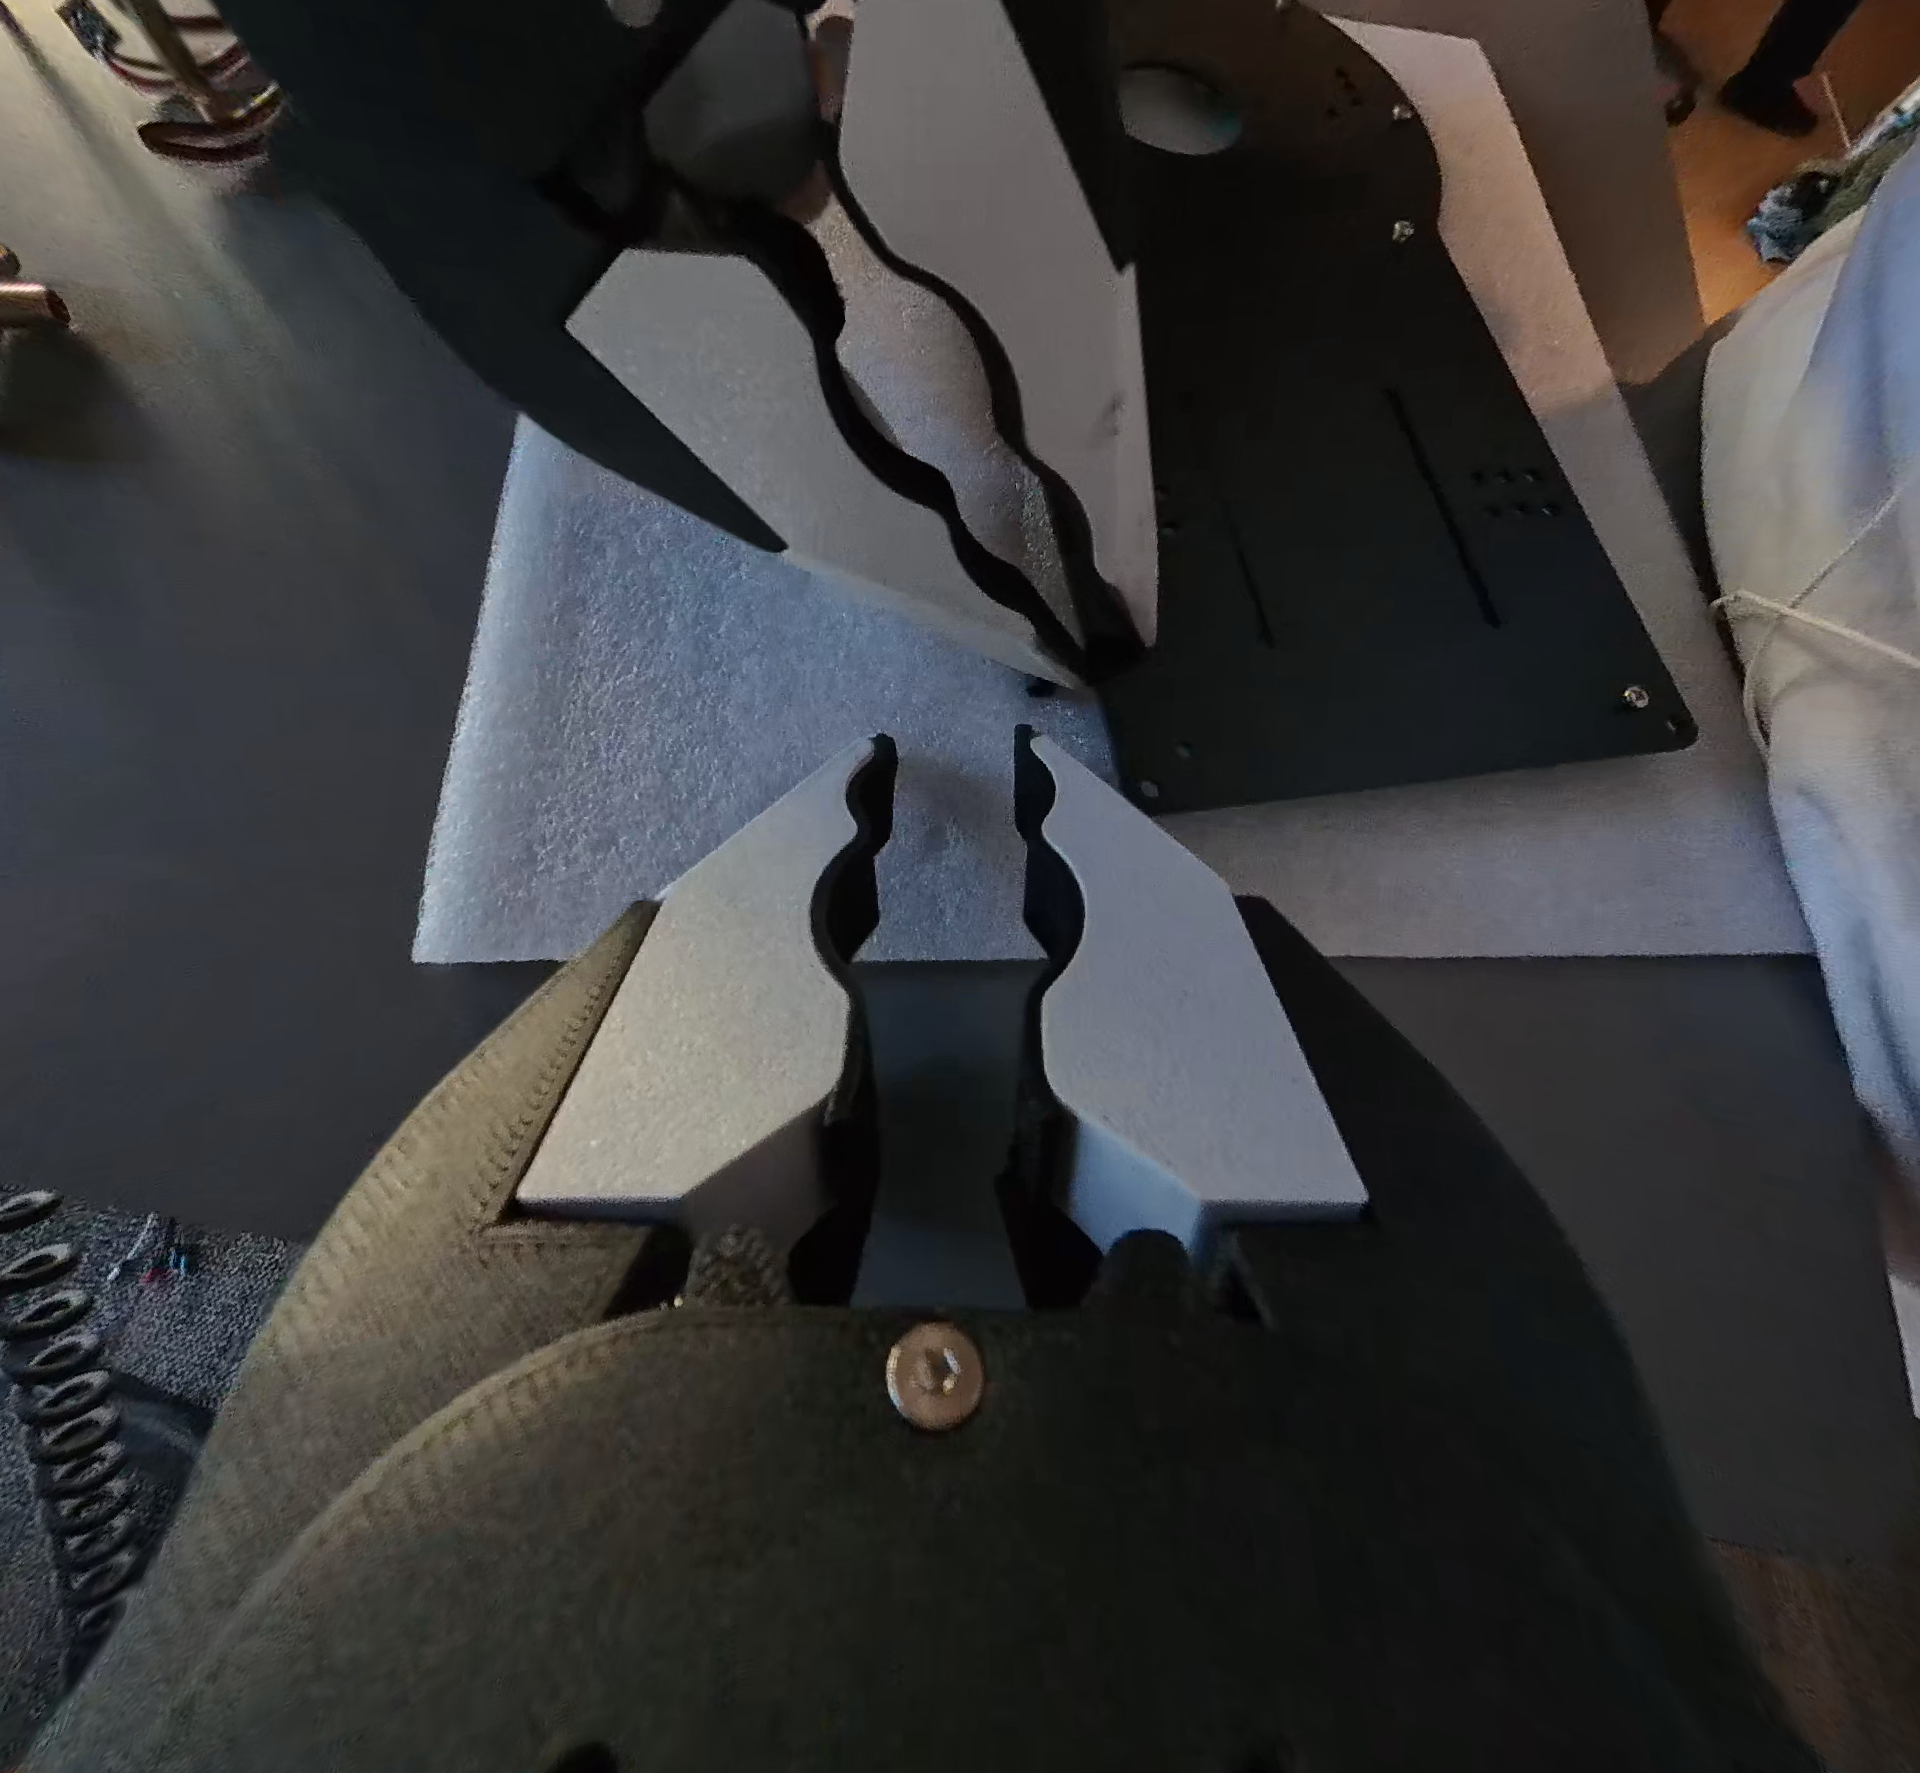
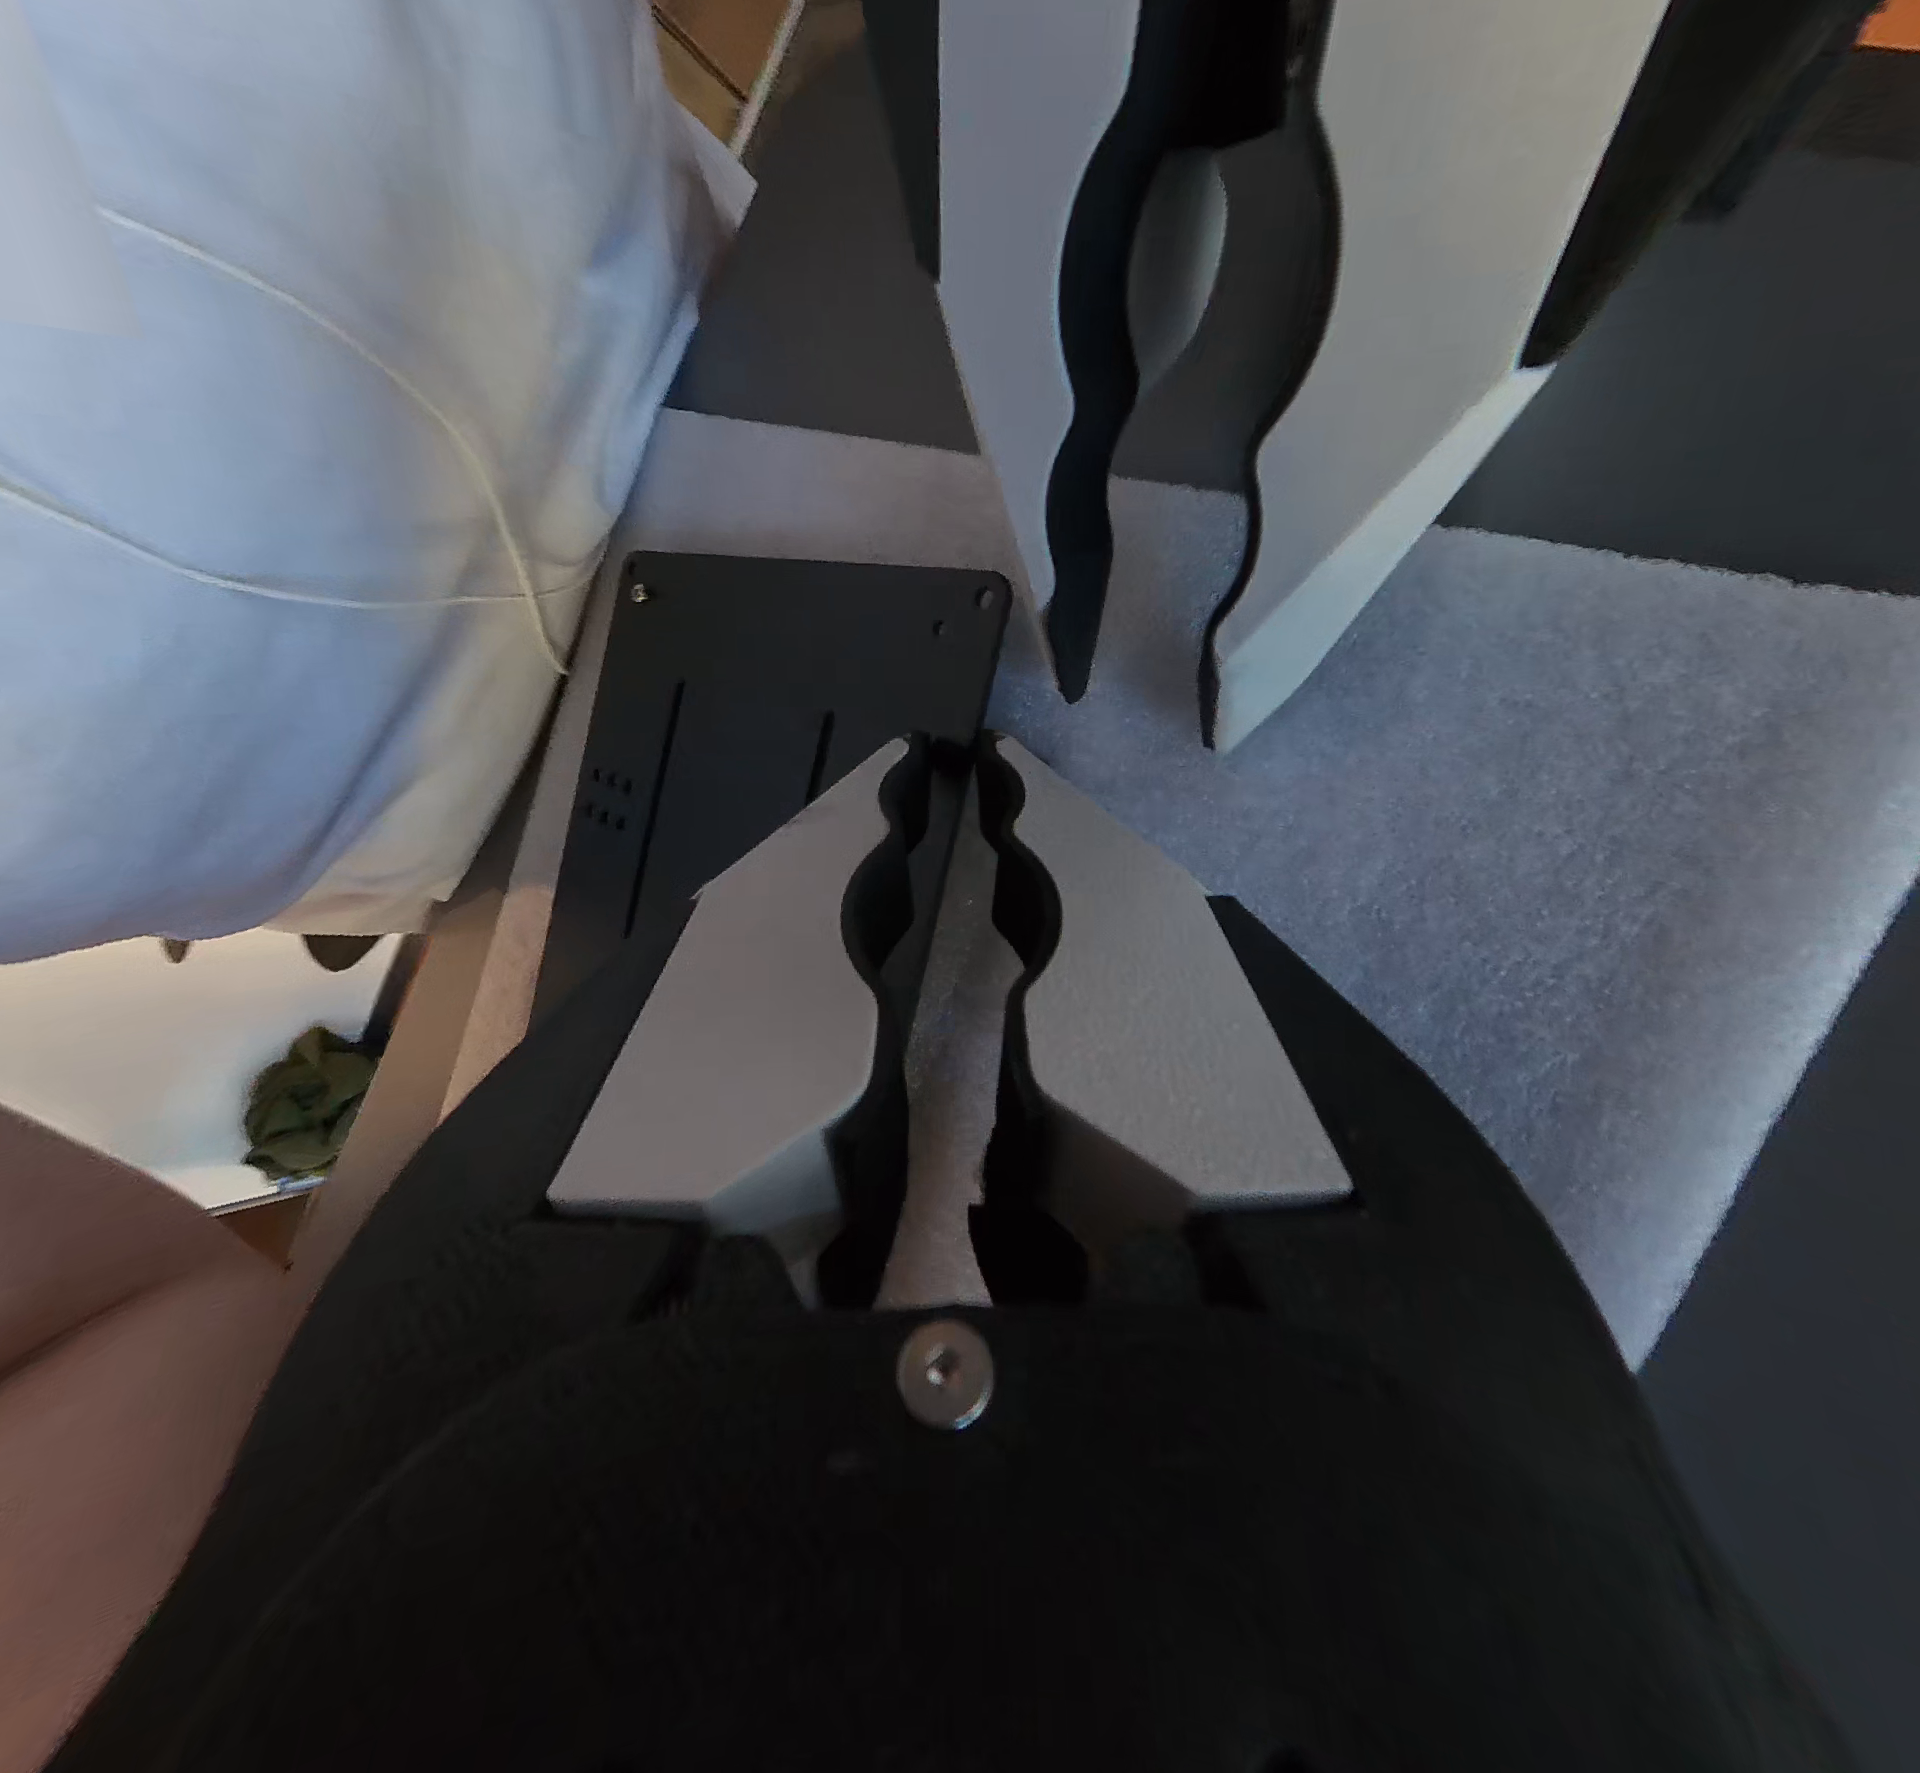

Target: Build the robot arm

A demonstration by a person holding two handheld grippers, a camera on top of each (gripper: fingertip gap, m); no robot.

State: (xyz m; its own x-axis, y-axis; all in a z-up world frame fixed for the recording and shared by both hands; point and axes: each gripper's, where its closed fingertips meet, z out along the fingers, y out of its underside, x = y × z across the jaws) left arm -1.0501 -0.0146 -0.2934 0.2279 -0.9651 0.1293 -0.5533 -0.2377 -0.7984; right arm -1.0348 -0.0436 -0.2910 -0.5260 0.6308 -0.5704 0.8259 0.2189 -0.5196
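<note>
A flat black metal plate point(image 1: 1351, 580) with slots and small holes lies on a white foam sheet point(image 1: 644, 684) on a dark table. My right gripper point(image 2: 951, 744) is shut on the plate point(image 2: 748, 684), pinching its edge near a corner. In the left wrist view the right gripper point(image 1: 1091, 663) comes in from the upper left, its tips on that corner. My left gripper point(image 1: 951, 747) is open and empty, hovering over the foam just in front of the plate's corner. In the right wrist view the left gripper point(image 2: 1138, 710) hangs from above, jaws apart, tips close to the foam point(image 2: 1455, 840).
A bulky white cloth bundle tied with string point(image 1: 1818, 580) lies right beside the plate, also in the right wrist view point(image 2: 260, 373). A row of black rings point(image 1: 52, 1360) lies at the table's near left. Wires point(image 1: 197, 82) lie at the far left. A person's leg point(image 2: 125, 1308) is close by. Left and right tips are no more than a few centimetres apart.
</note>
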